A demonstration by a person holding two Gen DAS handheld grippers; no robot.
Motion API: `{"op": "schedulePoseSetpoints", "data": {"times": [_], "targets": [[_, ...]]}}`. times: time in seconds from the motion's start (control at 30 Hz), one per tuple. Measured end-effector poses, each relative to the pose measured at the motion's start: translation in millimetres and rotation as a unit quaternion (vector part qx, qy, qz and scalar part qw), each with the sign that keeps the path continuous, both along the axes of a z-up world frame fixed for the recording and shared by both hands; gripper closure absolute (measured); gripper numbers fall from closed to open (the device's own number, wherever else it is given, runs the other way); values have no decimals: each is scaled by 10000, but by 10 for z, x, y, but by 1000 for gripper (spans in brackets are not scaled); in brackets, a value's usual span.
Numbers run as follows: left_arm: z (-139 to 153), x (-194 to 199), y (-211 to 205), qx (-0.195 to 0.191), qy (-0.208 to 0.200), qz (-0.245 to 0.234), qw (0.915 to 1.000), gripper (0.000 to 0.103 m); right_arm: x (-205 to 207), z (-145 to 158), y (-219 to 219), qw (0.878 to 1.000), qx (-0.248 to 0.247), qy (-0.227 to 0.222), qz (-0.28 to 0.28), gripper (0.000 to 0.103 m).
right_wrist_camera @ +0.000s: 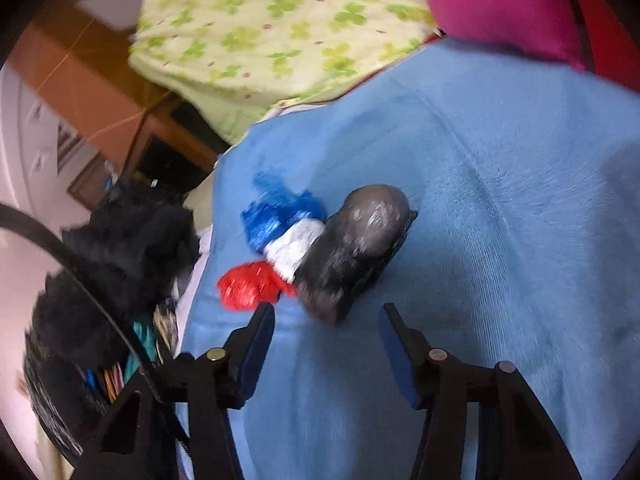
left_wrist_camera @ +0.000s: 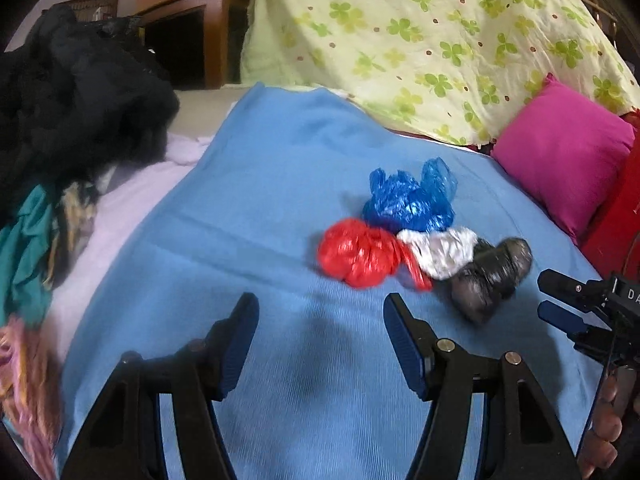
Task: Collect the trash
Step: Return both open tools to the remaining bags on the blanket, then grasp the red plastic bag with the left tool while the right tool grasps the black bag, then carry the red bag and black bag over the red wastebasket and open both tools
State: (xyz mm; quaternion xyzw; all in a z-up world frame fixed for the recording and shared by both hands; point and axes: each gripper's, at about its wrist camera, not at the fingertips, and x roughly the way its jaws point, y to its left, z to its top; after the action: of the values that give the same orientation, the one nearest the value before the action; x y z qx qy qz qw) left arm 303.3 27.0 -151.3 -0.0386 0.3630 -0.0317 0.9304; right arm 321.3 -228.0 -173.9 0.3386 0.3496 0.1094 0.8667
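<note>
4 crumpled plastic bags clustered on a blue blanket (left_wrist_camera: pixel 280 200), both tongs spread and empty.
Left wrist view: left gripper (left_wrist_camera: pixel 320 312) released, short of red bag (left_wrist_camera: pixel 356 254), blue bag (left_wrist_camera: pixel 408 200), white bag (left_wrist_camera: pixel 444 250), black bag (left_wrist_camera: pixel 492 272); right gripper (left_wrist_camera: pixel 546 296) at right edge. Right wrist view: right gripper (right_wrist_camera: pixel 326 316) released, just before black bag (right_wrist_camera: pixel 352 248); pink pillow (right_wrist_camera: pixel 500 4) beyond.

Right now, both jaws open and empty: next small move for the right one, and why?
Probably ease the right gripper forward a little onto the black bag. It is the nearest piece of the crumpled cluster, lying just ahead of the open jaws on the blue cloth, touching the white bag. The red bag sits left of that line, nearer the left gripper.
</note>
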Motion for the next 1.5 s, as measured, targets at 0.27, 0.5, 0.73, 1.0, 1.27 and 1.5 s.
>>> {"op": "schedulePoseSetpoints", "data": {"times": [0.27,0.5,0.73,1.0,1.27,1.5], "targets": [[-73,509,-152,-102,-62,-208,9997,38,442,-244,-207,9956,882,199,-248,46],[-219,770,-198,-508,329,-559,9966,38,594,-381,-232,9890,1307,438,-530,46],[-316,777,-153,-836,481,-689,9930,53,734,-380,-68,9922,1082,398,-476,62],[-255,611,-111,-959,463,-732,9916,76,563,-234,-31,9952,832,217,-463,65],[86,162,-126,-847,149,-931,9919,76,209,19,-43,9984,377,2,-426,65],[403,-321,-112,-526,-353,-875,9941,76,-178,344,24,9980,-260,-481,-305,65]]}}
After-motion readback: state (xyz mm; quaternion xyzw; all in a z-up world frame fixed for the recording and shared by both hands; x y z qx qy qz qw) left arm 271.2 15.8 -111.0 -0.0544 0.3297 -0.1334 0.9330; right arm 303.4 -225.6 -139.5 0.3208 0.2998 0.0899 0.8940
